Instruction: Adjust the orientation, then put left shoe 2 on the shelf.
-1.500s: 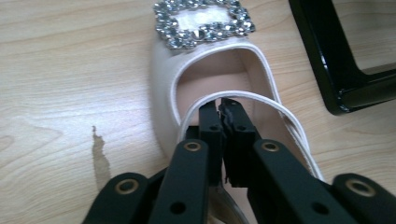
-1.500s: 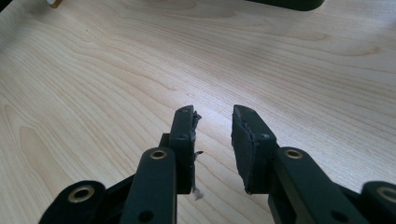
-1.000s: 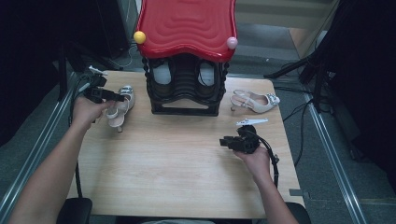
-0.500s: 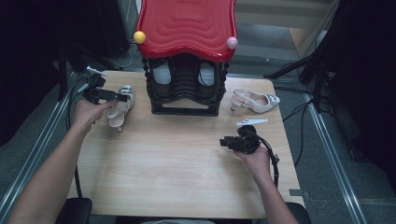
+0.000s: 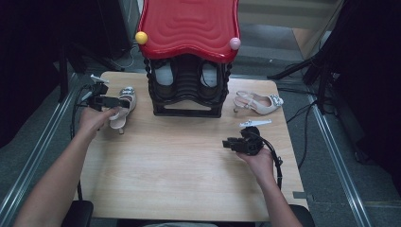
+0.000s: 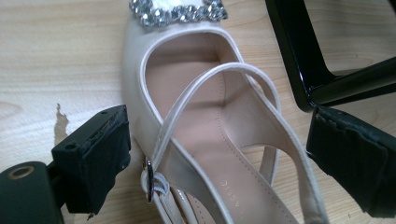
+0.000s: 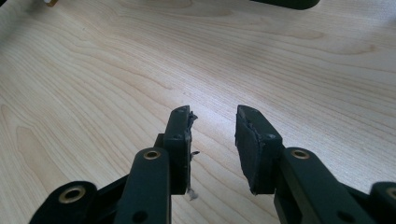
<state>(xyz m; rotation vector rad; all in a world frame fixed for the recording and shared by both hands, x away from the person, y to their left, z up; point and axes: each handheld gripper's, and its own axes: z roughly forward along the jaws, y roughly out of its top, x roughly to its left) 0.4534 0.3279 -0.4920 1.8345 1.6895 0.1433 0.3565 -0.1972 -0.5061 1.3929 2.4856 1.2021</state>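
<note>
Left gripper [image 6: 219, 154]: your jaws have just been opening and now stand wide on either side of the left shoe [image 6: 205, 140]; the pads are clear of it, so nothing is held.
Right gripper [image 7: 212, 140]: part-open over bare tabletop [image 7: 116, 70], nothing between the jaws, which have just been opening a little.
Risk, snag: if you pull the left gripper back carelessly, a pad could catch the thin crossed straps or the buckle and drag the shoe out of place.
Risk, knock: the black frame of the shoe rack [image 5: 187, 71] sits just beside your right-hand pad in the left gripper view; a sideways swing could bump it.
Risk, tip: the shoe rests on a slim heel, so I judge that a nudge at the back would roll it onto its side.
Shoe, place: at the tabletop's 10 o'clock in the high view, just left of the rack, toe pointing to 12.
Shoe, look: pale cream, glossy, pointed toe with a rhinestone ornament, slingback straps, beige insole with faint lettering.
Mate: the other shoe [image 5: 259, 103] lies at 2 o'clock, well apart.
</note>
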